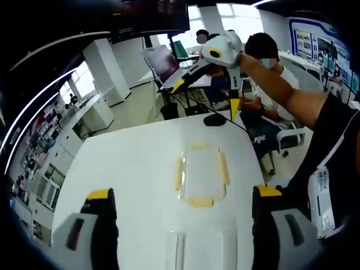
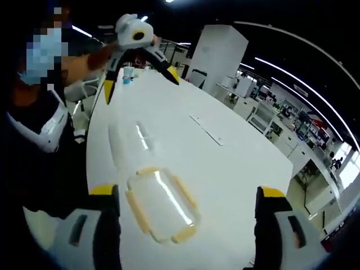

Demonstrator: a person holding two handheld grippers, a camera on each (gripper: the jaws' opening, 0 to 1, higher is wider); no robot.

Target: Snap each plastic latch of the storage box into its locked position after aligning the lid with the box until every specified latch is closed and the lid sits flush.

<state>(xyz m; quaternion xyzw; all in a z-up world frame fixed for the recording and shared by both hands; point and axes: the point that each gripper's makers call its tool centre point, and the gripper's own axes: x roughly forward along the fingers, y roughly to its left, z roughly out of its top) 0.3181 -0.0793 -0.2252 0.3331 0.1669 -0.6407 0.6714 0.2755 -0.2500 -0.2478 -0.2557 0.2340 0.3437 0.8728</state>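
We are seeing one clear lid (image 1: 201, 175) with four yellow latches (image 1: 223, 169) lying on the white table (image 1: 124, 169), and one clear box (image 1: 199, 250) just beside it. We are holding both grippers (image 1: 183, 225) (image 2: 188, 216) wide open above them, gripping nothing.

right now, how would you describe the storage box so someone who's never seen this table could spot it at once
Find the long white table. Near its middle, between the two raised claws, lies a flat clear plastic storage box with rounded corners. It differs from the other clear piece beside it by its pale yellow latches, one on each of its four sides.
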